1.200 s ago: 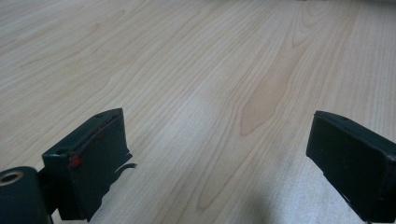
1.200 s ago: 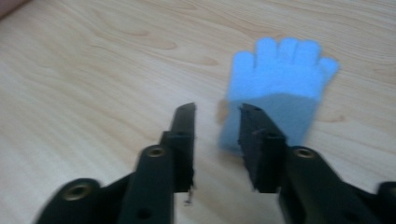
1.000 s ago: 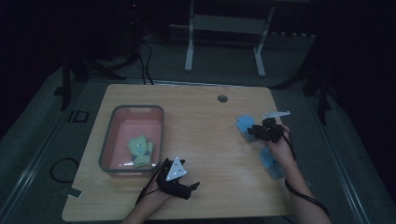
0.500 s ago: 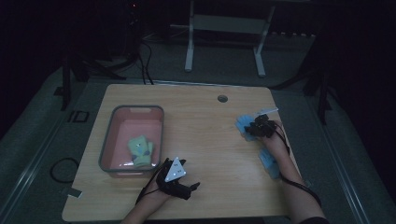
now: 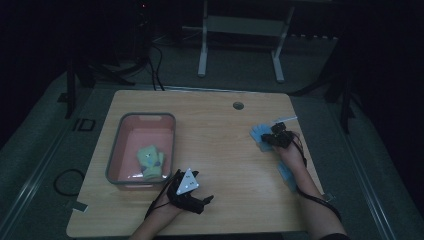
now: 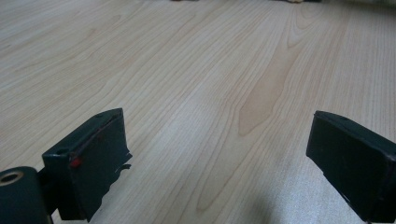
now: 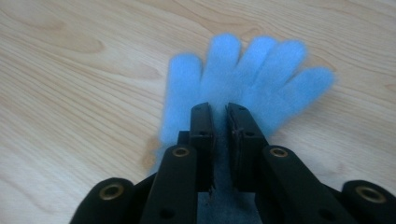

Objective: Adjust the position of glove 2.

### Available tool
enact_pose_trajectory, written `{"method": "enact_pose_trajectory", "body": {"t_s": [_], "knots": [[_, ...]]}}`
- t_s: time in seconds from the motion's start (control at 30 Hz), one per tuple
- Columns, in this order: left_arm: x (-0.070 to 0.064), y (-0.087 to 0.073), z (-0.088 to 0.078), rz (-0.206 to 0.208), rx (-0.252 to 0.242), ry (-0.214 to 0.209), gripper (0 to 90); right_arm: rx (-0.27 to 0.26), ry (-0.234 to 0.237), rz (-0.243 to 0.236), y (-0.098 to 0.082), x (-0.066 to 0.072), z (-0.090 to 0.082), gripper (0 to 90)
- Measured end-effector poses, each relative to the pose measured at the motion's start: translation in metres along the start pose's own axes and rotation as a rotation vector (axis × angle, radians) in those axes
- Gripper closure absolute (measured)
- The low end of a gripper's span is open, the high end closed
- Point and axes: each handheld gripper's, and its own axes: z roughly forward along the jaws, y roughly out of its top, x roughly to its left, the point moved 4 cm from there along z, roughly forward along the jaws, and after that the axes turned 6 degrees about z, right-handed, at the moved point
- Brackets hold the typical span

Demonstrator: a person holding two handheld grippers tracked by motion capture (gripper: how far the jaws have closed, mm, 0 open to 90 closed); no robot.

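Lying pinched in right hand-held gripper (image 7: 219, 114): blue glove (image 7: 243, 74)

Glove (image 5: 150, 161) in bin (image 5: 114, 155), table's (image 5: 220, 150) left.

Light wood-grain surface (image 5: 220, 150) with a round grommet hole (image 5: 238, 105) near its far edge. Lying directly on it: a grey bin (image 5: 116, 162) at left, a blue glove (image 5: 259, 135) at right.
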Motion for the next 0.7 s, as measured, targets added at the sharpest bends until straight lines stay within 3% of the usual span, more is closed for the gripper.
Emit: {"method": "enact_pose_trajectory", "body": {"t_s": [0.07, 0.23, 0.37, 0.57, 0.7], "knots": [[0.0, 0.0, 0.0, -0.002, 0.003, 0.0, 5.7, -0.019, 0.012, 0.001, 0.002, 0.006, -0.006, 87.3], [0.0, 0.001, -0.001, 0.011, 0.003, 0.009, 5.7, -0.05, 0.007, 0.002, 0.007, 0.027, -0.025, 87.6], [0.0, 0.002, -0.002, 0.009, 0.001, 0.013, 5.7, -0.082, -0.002, -0.032, 0.014, 0.049, -0.045, 87.6], [0.001, 0.003, -0.002, 0.005, -0.006, 0.018, 5.7, -0.134, -0.001, -0.021, 0.02, 0.08, -0.078, 87.5], [0.0, 0.003, -0.003, 0.008, -0.01, 0.019, 5.6, -0.16, 0.003, 0.019, 0.015, 0.098, -0.091, 87.5]]}}
